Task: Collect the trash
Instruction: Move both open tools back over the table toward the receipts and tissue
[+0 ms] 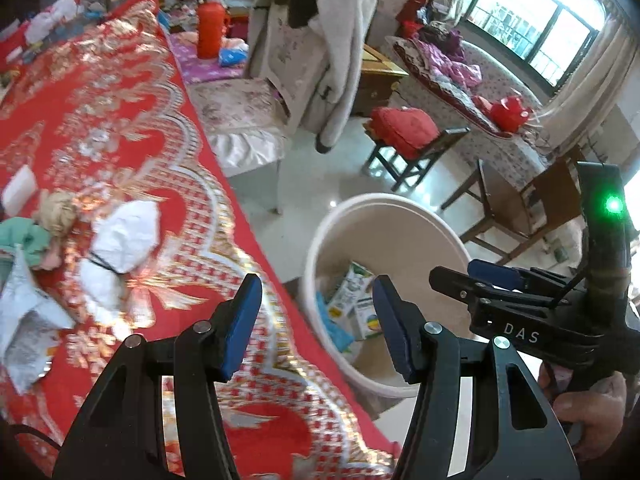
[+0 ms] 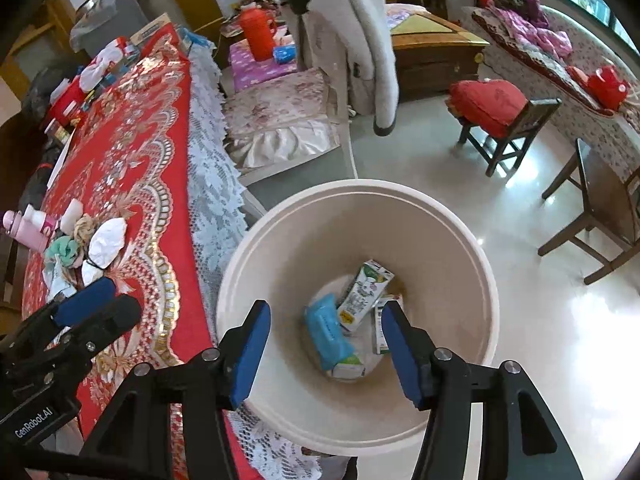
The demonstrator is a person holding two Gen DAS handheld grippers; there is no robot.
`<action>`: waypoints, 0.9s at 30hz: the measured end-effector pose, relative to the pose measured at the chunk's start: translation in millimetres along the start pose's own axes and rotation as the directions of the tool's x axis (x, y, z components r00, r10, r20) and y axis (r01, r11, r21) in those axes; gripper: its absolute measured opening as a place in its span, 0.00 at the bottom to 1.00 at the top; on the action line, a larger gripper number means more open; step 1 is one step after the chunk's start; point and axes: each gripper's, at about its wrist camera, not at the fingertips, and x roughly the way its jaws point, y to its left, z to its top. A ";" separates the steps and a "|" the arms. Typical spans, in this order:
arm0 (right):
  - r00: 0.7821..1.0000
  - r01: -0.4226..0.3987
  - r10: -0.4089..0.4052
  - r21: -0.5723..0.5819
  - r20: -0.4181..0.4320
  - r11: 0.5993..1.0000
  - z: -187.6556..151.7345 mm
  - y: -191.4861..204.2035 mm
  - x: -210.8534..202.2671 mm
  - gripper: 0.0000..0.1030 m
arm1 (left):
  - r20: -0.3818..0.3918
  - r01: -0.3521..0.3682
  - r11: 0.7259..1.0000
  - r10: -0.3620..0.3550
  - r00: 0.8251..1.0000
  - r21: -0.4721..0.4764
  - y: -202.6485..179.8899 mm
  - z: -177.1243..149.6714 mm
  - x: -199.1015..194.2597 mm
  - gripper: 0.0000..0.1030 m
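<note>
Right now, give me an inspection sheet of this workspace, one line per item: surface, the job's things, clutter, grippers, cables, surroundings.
Surface: table under a red patterned cloth with a white lace edge.
Job's things: beige trash bin on the floor beside the table, holding a blue packet and cartons; crumpled white paper and a torn silver wrapper lie on the cloth.
Clutter: doll, pink bottle, boxes at the far end.
Grippers: left gripper open, empty, at the table edge; right gripper open, empty, above the bin.
Cables: a dark cable by the left gripper.
Surroundings: chair draped with a coat, stool with a red cushion, sofa, window.
</note>
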 end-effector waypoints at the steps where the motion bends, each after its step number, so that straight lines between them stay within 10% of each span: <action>1: 1.000 -0.003 0.003 -0.008 0.000 1.000 0.4 4.5 0.2 0.54 | 0.010 -0.013 1.000 0.013 1.000 -0.004 4.9 -0.4 -3.9 0.55; 27: 0.991 -0.128 0.131 -0.216 -0.003 0.968 16.1 155.7 18.6 0.64 | 0.087 -0.210 0.951 0.234 0.968 -0.225 147.8 -25.7 -83.4 0.55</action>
